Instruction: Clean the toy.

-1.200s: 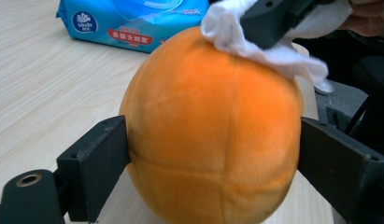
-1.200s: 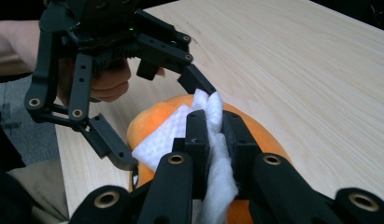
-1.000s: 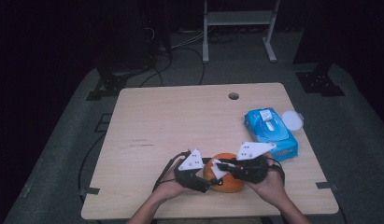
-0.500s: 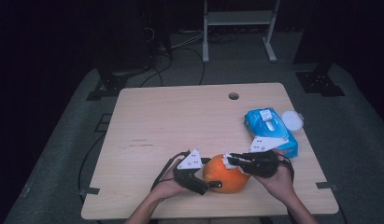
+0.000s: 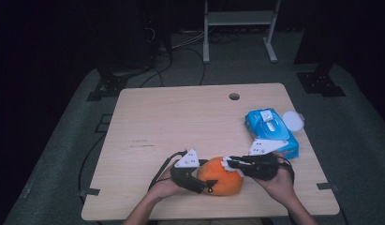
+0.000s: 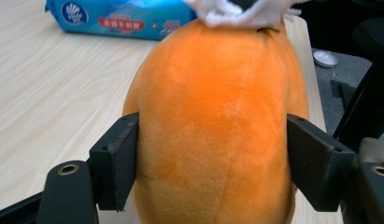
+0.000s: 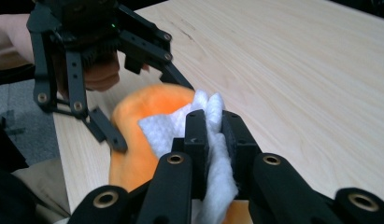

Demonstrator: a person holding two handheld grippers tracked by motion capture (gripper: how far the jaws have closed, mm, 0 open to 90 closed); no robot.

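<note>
Right hand-held gripper [image 5: 233,163] swung back from wipes pack [image 5: 271,131] side onto orange plush fruit [image 5: 221,182], jaws pinched on white wipe [image 7: 213,140] (pressed against plush top). Left hand-held gripper [image 5: 204,183] low on worktop [image 5: 181,122], jaws wide, clamping plush flanks.

In the high view the light falls from above on the table [image 5: 190,122], which is evenly bright, while the floor around it is dim and the far room is almost black. The picture is soft and a little grainy. In the left gripper view the orange plush toy [image 6: 217,126] between the tongs is well lit and fairly sharp; the blue wipes pack [image 6: 124,18] beyond it is blurred. In the right gripper view the white cloth [image 7: 180,128] looks slightly overexposed.
</note>
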